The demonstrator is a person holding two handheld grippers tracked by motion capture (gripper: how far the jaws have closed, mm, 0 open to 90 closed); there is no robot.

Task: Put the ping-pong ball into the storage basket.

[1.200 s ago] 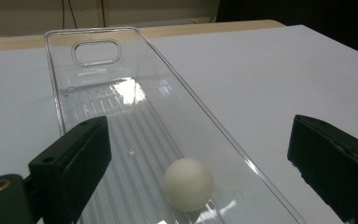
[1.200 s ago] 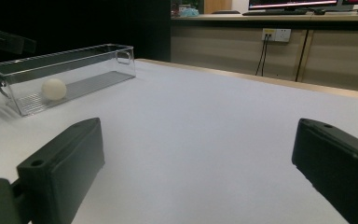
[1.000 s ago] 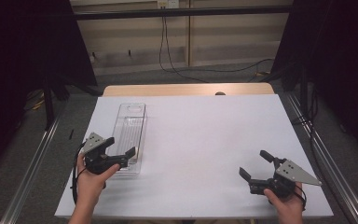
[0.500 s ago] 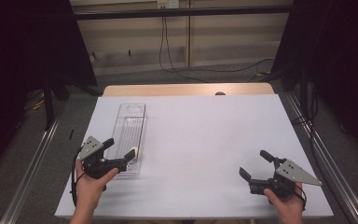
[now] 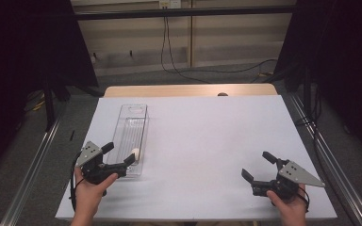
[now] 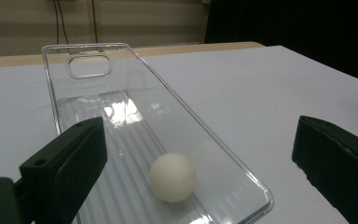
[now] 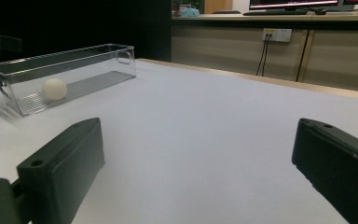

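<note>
while the left gripper (image 5: 120, 156) sits at the lower left of the high view, its jaws stand wide apart and hold nothing, one on each side of the near end of the clear bin (image 5: 141, 123). a white ball (image 5: 135, 153) lies inside the bin, close to that near end and just beyond the jaws, not touching them. in the left gripper view the ball (image 6: 172, 177) rests on the ribbed floor of the bin (image 6: 56, 107), a little below centre, between the two black jaws that rise at the lower left and lower right of the frame; the bin runs away toward the upper left, with a handle cutout in its far wall.

at the lower right of the high view, the right gripper (image 5: 258, 165) is held just above the white table (image 5: 217, 136), well apart from the bin, its jaws spread open and empty. in the right gripper view the bin (image 7: 88, 58) sits at the upper left of the frame with the ball (image 7: 55, 88) seen through its clear side, and bare table (image 7: 200, 121) lies between the jaws.
</note>
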